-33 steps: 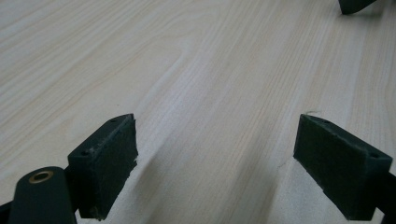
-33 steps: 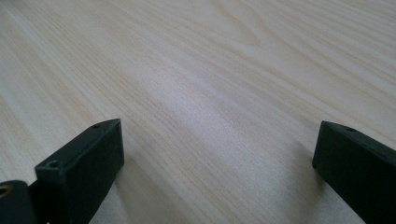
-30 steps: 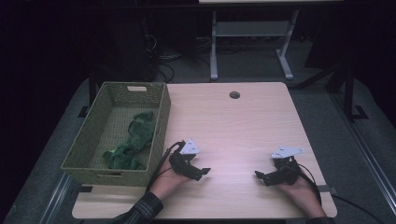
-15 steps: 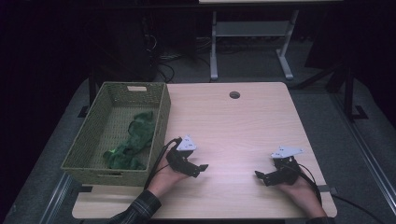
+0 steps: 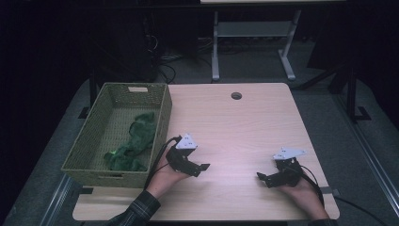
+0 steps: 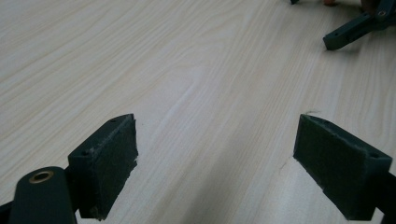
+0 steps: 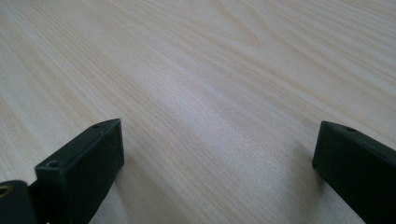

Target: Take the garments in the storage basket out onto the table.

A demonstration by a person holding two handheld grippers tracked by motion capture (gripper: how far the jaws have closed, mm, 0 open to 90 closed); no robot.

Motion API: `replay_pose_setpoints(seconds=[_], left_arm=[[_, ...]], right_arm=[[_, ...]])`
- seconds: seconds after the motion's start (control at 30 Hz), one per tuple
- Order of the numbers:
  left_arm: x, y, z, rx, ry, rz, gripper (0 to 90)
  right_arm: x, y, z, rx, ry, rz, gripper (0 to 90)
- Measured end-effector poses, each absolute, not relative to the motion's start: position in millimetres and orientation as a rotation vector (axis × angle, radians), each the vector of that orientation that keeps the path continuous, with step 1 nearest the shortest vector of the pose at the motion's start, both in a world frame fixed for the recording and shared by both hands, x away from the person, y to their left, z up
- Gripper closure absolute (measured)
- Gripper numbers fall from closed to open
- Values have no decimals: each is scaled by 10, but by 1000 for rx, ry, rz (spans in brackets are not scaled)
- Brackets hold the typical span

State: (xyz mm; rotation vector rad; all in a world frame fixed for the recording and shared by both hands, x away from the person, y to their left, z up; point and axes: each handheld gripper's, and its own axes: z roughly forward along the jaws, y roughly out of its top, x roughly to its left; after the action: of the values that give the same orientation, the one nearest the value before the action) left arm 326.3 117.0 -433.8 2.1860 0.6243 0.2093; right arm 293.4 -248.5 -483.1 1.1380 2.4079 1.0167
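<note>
Both jaws apart, empty: left gripper beside the woven olive basket holding crumpled green cloth; right gripper idle. Risk: snagging basket rim.

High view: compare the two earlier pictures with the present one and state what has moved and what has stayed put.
The left claw has drifted slightly left, toward the woven green wicker basket; its jaws stay open and empty. The right claw, the crumpled green cloth in the basket and the light wooden table stayed as they were.
</note>
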Motion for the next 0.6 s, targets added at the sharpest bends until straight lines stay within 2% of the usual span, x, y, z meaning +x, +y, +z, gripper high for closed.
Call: replay_pose_setpoints(seconds=[0.6], left_arm=[[3288,1174,-4090,2180,618,187,129]], right_arm=[[2933,-2485,-4831,1139,2408,1017,17]])
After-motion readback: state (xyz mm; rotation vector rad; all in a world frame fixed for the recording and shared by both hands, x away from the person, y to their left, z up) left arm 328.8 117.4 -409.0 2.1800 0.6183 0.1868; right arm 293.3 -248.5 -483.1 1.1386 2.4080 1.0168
